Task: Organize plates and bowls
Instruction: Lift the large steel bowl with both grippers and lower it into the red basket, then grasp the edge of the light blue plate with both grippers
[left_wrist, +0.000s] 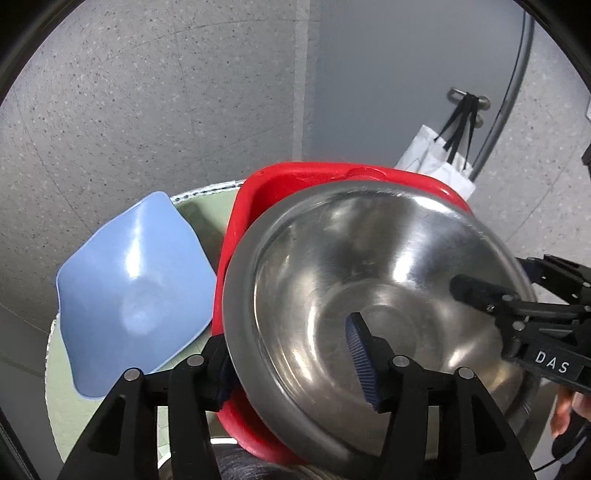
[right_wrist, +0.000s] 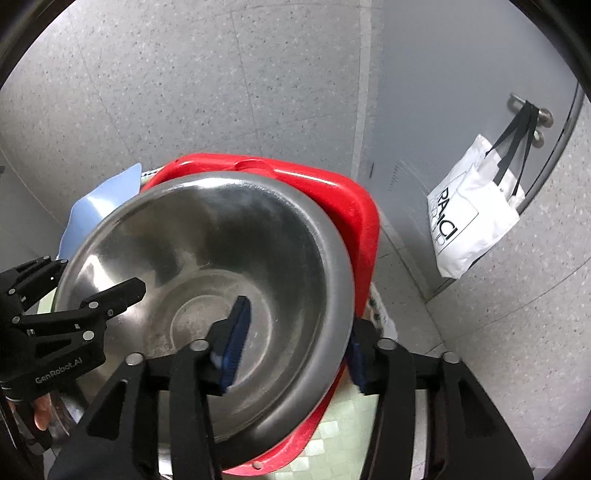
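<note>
A large steel bowl (left_wrist: 369, 295) sits inside a red square basin (left_wrist: 258, 192) on a small round table. It also shows in the right wrist view (right_wrist: 207, 258), with the red basin (right_wrist: 332, 192) behind it. My left gripper (left_wrist: 291, 350) straddles the bowl's left rim, one blue pad (left_wrist: 360, 358) inside, one finger outside. My right gripper (right_wrist: 295, 343) straddles the bowl's right rim the same way, blue pad (right_wrist: 234, 336) inside. Both jaws look closed on the rim. A light blue angular bowl (left_wrist: 133, 291) lies left of the basin.
The round table (left_wrist: 59, 406) has a pale green checked cover (right_wrist: 340, 432). A white tote bag (right_wrist: 472, 229) hangs from a door handle at right. Speckled grey floor lies all around.
</note>
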